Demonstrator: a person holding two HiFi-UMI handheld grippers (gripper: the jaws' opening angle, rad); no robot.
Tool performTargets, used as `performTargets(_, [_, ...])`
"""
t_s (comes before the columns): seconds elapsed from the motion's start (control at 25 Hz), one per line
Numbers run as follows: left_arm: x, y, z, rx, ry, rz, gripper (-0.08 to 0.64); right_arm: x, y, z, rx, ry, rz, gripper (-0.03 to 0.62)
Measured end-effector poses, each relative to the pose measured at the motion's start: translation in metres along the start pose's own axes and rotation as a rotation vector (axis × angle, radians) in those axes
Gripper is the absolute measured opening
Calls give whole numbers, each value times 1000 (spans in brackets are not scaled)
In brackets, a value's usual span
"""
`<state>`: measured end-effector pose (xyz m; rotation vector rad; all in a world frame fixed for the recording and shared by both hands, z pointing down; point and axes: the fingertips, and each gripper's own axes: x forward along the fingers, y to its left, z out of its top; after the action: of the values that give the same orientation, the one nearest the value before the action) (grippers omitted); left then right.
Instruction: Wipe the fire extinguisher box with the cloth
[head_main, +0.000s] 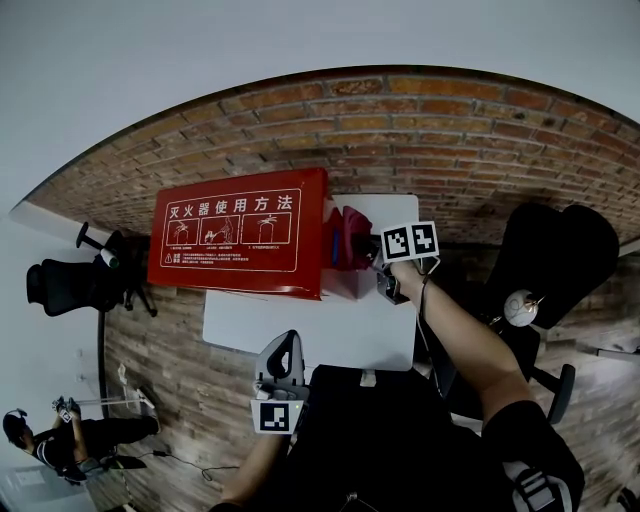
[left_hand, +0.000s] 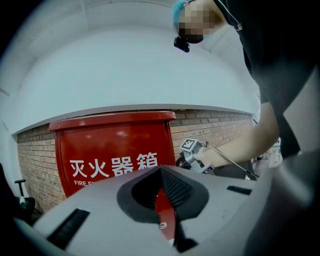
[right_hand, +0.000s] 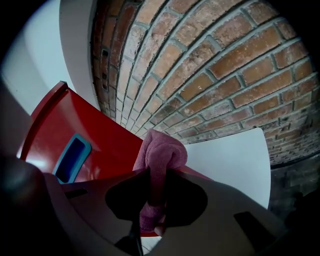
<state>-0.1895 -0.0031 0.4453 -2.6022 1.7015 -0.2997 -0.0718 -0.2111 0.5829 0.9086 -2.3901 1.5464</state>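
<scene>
Fire extinguisher box (head_main: 240, 240), red, stands on a white table (head_main: 300, 325), with a brick wall (head_main: 450, 150) behind it and a black chair (head_main: 550, 250) off to its right. The right gripper (head_main: 374, 252), forearm stretched forward, pinches the pink cloth (head_main: 350, 238) at the box's right end. The left gripper (head_main: 283, 345) hangs in front of the box, apart from it, its tongs pressed together on nothing.
</scene>
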Motion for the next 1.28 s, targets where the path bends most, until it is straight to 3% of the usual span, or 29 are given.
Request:
performTargets(0.88, [-3,1,-2,22,38,19,48,34,-53,-27,43,42,-63,78])
performTargets(1.28, [-12,8,3,39,10,34,48,50,-83,-47,78,49,-126,78])
